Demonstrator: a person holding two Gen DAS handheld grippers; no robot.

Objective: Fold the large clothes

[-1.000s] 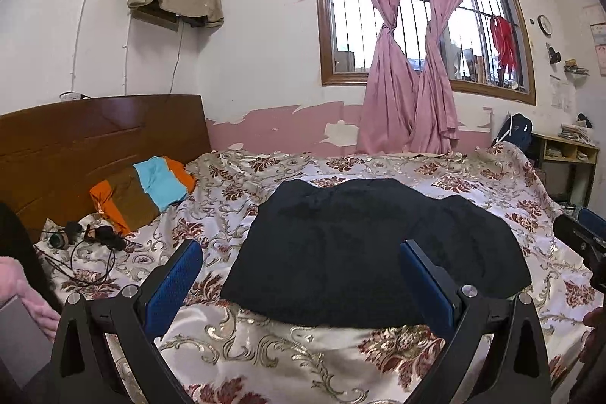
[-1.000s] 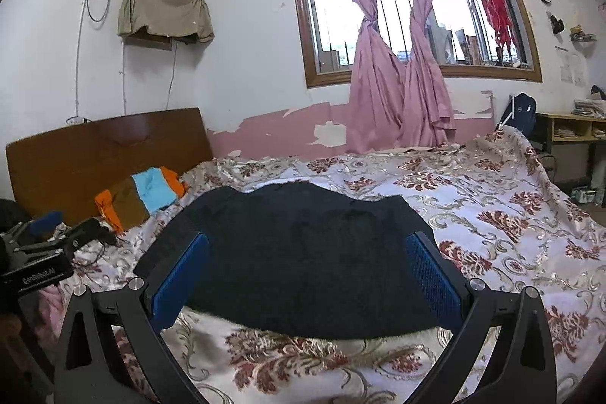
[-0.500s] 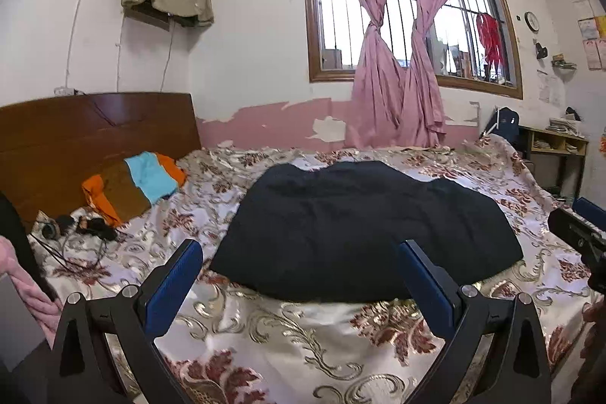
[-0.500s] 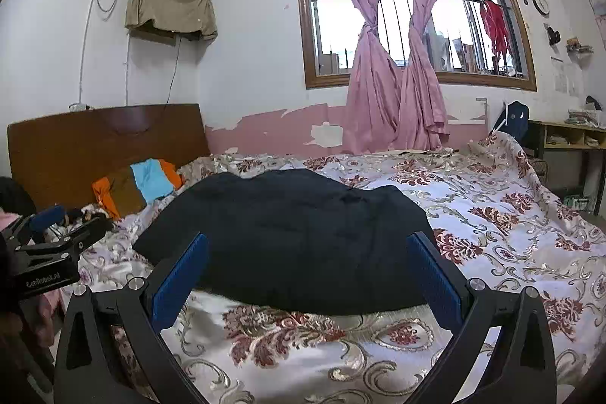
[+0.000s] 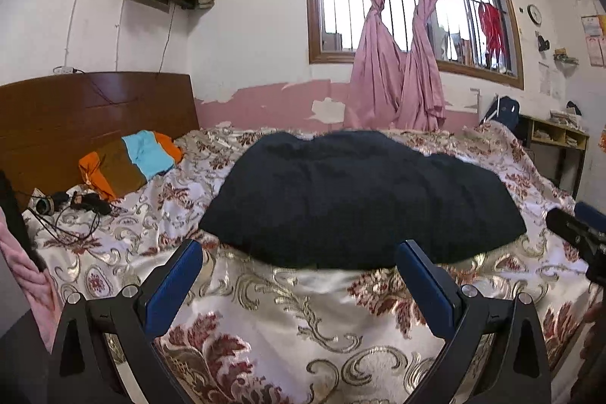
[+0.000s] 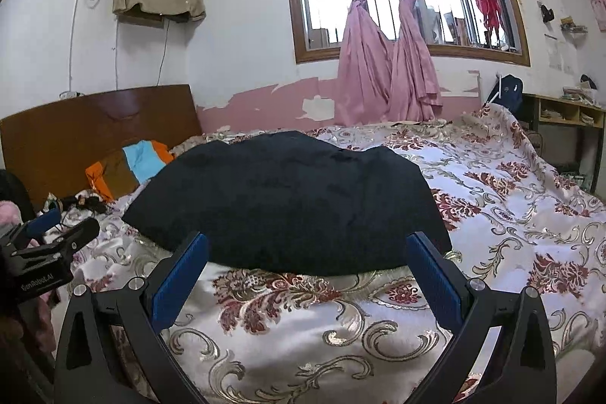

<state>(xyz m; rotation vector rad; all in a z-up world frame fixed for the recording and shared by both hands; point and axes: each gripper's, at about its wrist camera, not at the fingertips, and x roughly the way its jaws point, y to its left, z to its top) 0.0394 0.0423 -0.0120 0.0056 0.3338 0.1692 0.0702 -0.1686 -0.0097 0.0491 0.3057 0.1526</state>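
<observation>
A large black garment (image 5: 360,199) lies folded flat on the floral bedspread (image 5: 288,320), also in the right wrist view (image 6: 291,203). My left gripper (image 5: 299,275) is open and empty, low at the bed's near edge, short of the garment's near hem. My right gripper (image 6: 306,271) is open and empty, also at the near edge just before the hem. The right gripper shows at the right edge of the left wrist view (image 5: 579,237); the left gripper shows at the left edge of the right wrist view (image 6: 41,252).
An orange, brown and blue folded cloth (image 5: 128,165) lies by the wooden headboard (image 5: 75,116). Headphones and cables (image 5: 75,207) lie at the left of the bed. Pink curtains (image 5: 397,36) hang at the window. A desk (image 5: 556,142) stands at right.
Both grippers have dropped lower and drawn back toward the bed's near edge; the garment now sits higher and farther in both views. Both stay open.
</observation>
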